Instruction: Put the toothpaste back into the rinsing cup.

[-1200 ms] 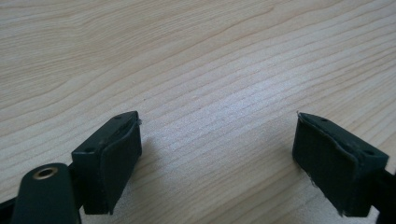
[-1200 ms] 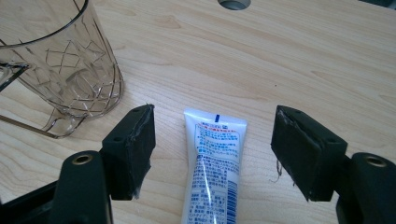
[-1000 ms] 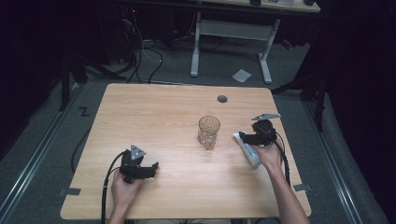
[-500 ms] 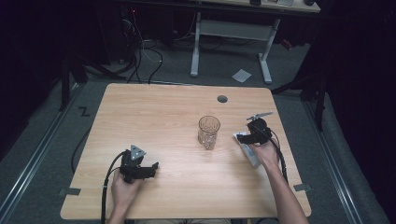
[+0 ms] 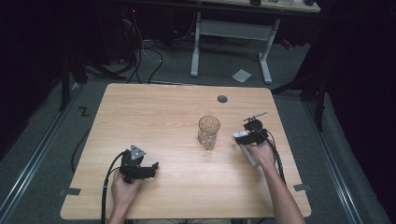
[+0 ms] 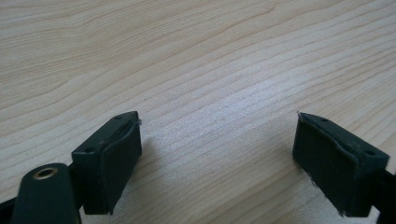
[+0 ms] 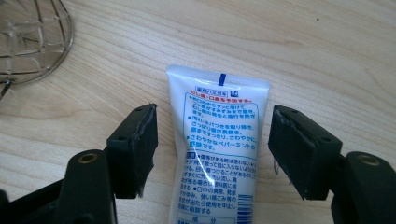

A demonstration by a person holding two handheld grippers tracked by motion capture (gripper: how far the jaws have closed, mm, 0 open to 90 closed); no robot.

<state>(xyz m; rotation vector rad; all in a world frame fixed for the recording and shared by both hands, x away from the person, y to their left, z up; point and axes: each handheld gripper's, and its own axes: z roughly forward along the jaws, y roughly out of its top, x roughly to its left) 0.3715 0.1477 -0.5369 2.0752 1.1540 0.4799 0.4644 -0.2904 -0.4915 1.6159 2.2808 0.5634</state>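
Right tool [image 7: 212,154] had jaws apart, straddling a white tube [image 7: 215,154] that lay flat on the table [image 5: 154,116]; gaps showed on both sides, pads not touching it. The jaws had just closed in a little. In the high view the right tool [image 5: 246,136] sat at the table's right side, over the tube [image 5: 251,156], with the glass [image 5: 208,132] just beside it toward the centre. The glass rim [image 7: 32,42] showed at the upper left of the right gripper view.

Left tool [image 6: 215,158] had jaws wide apart over bare wood, nothing between them. High view put it [image 5: 148,169] near the front-left, well apart from the glass.

Table: light wood grain, a round grey cap [image 5: 222,99] near the far edge. Room dark, grey floor, a white desk frame [image 5: 231,44] behind, cables on the floor.

Tube print: Japanese text in blue with a red heading line, and a blue mark at the crimped end. No brand legible.

Far-left half of the table was open; the tube lay close to the right edge.
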